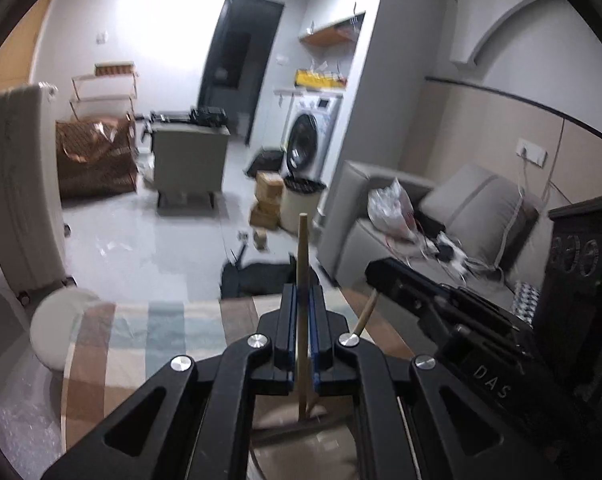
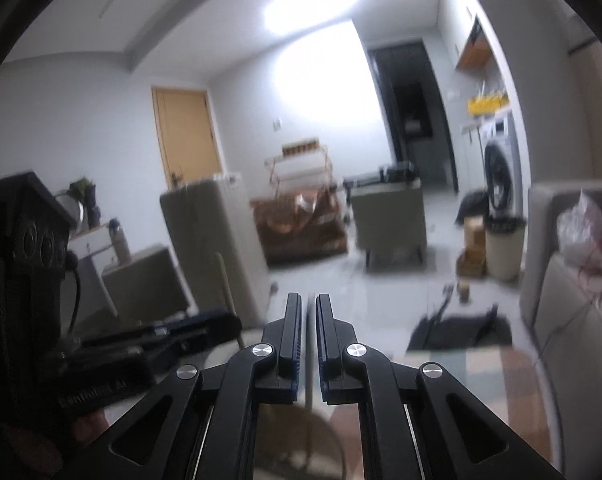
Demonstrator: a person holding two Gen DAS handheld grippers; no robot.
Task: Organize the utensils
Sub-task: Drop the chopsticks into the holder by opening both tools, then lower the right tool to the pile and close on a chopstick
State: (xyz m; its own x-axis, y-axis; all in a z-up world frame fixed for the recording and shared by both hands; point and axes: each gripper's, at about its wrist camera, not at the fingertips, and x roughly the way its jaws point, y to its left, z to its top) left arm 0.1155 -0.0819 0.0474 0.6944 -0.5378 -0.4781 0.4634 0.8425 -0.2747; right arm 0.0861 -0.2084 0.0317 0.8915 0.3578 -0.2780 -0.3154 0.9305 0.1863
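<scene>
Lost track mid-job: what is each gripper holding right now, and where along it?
Left gripper: shut on the wooden stick, gripped partway along its shaft, its tip standing above the jaws. Right gripper: jaws slightly apart, nothing between them.

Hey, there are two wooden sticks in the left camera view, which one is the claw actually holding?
The upright wooden stick, clamped in the left claw. The other wooden stick leans free to its right, beside the right claw.

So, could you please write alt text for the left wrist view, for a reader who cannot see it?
The left gripper is shut on a thin wooden stick that stands upright above a checked tablecloth. The right gripper reaches in from the right beside a second stick. Behind is a blurred living room.
</scene>
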